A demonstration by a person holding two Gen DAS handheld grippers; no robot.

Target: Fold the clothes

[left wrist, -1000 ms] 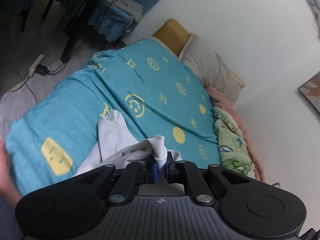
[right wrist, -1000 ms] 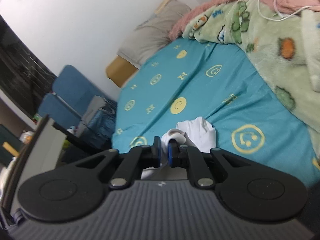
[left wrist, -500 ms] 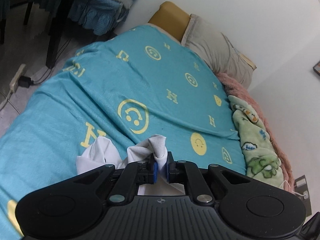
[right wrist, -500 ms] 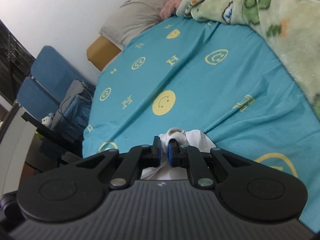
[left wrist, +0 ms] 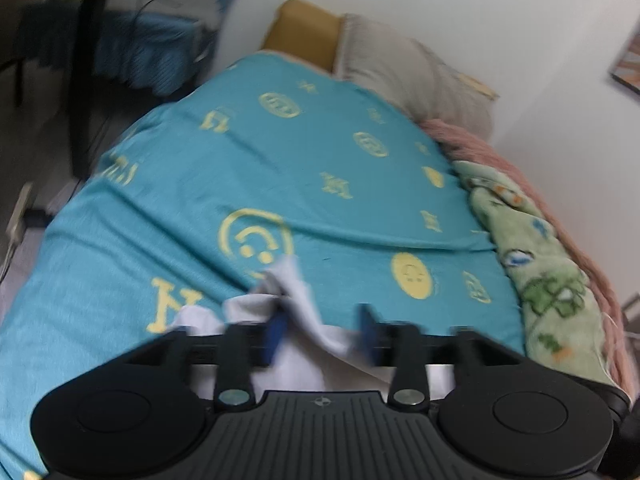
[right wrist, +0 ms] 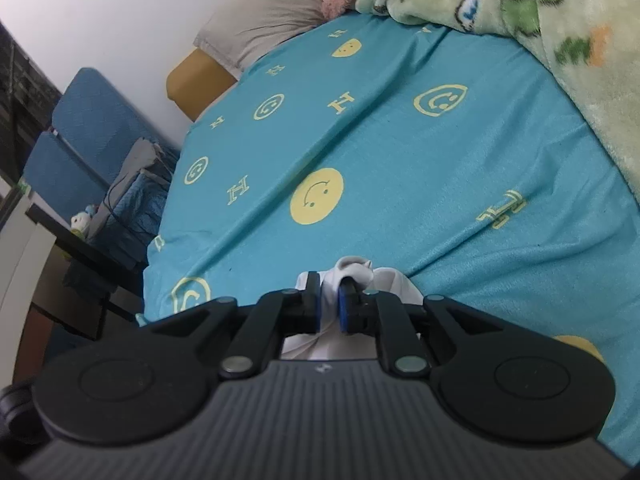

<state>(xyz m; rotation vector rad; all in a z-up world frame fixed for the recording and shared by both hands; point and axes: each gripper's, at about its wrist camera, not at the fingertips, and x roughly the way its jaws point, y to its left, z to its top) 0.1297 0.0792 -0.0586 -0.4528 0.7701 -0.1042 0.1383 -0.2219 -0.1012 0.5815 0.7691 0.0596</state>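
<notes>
A white garment (left wrist: 304, 312) lies bunched on the teal bedsheet (left wrist: 328, 128) just in front of both grippers. My left gripper (left wrist: 322, 330) is open, its blue pads spread apart, and the cloth lies loose between them. This view is blurred by motion. My right gripper (right wrist: 330, 304) is shut on a fold of the white garment (right wrist: 354, 274), held low over the sheet (right wrist: 400, 152). Most of the garment is hidden under the gripper bodies.
A green cartoon blanket (left wrist: 552, 280) and a pink blanket (left wrist: 480, 144) lie along the wall side of the bed. A grey pillow (right wrist: 280, 12) sits at the head. Blue chairs (right wrist: 80, 144) and a dark desk (right wrist: 80, 256) stand beside the bed.
My left gripper has opened and let go of the white garment, which drops between the pads. My right gripper stays shut on it and has moved lower toward the sheet.
</notes>
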